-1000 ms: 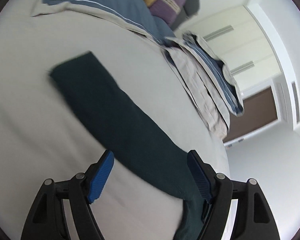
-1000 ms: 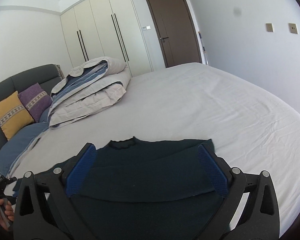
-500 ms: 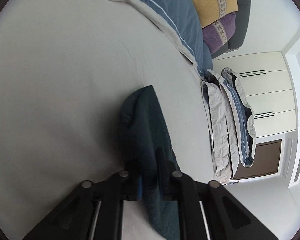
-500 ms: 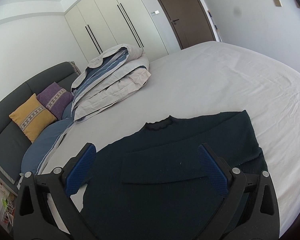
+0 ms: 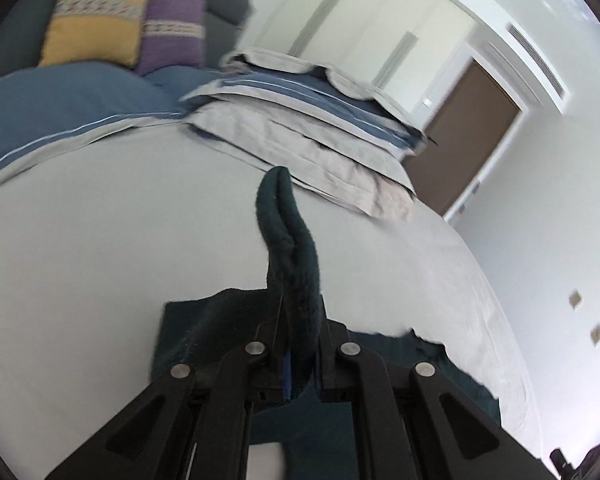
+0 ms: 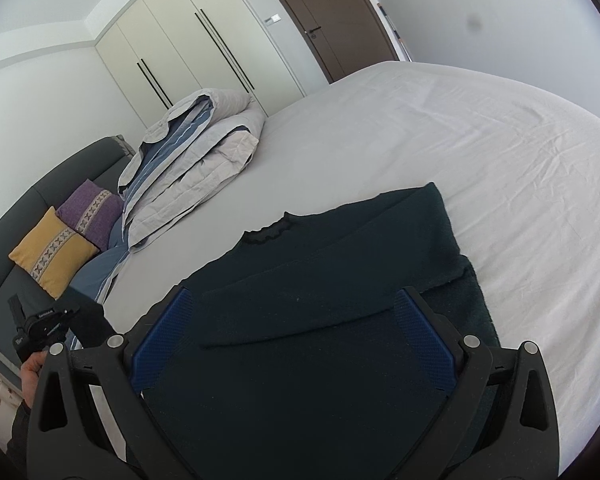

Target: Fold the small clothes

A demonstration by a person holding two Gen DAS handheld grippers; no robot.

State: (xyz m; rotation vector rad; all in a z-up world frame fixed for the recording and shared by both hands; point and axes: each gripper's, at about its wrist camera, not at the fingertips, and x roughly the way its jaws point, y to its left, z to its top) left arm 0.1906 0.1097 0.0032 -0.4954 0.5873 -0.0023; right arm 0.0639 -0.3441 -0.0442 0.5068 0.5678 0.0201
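Dark green sweater (image 6: 340,300) lies flat on the bed's grey sheet (image 6: 480,140), one sleeve folded across its chest. The left gripper (image 5: 302,344) is pinching a sleeve, lifted edge-on above the sheet. The right gripper (image 6: 294,340) hovers over the sweater's body, blue pads (image 6: 162,336) spread wide. A folded duvet (image 6: 196,148) sits beyond, near yellow and purple cushions (image 6: 66,236).

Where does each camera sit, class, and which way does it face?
Left wrist: sits on the left gripper, facing along the bed toward the pillows; its shut fingers pinch a sleeve.
Right wrist: sits on the right gripper, above the sweater, facing the wardrobe; its open fingers and a hand show.
Shared: sweater, bed, quilt, pillows, door.
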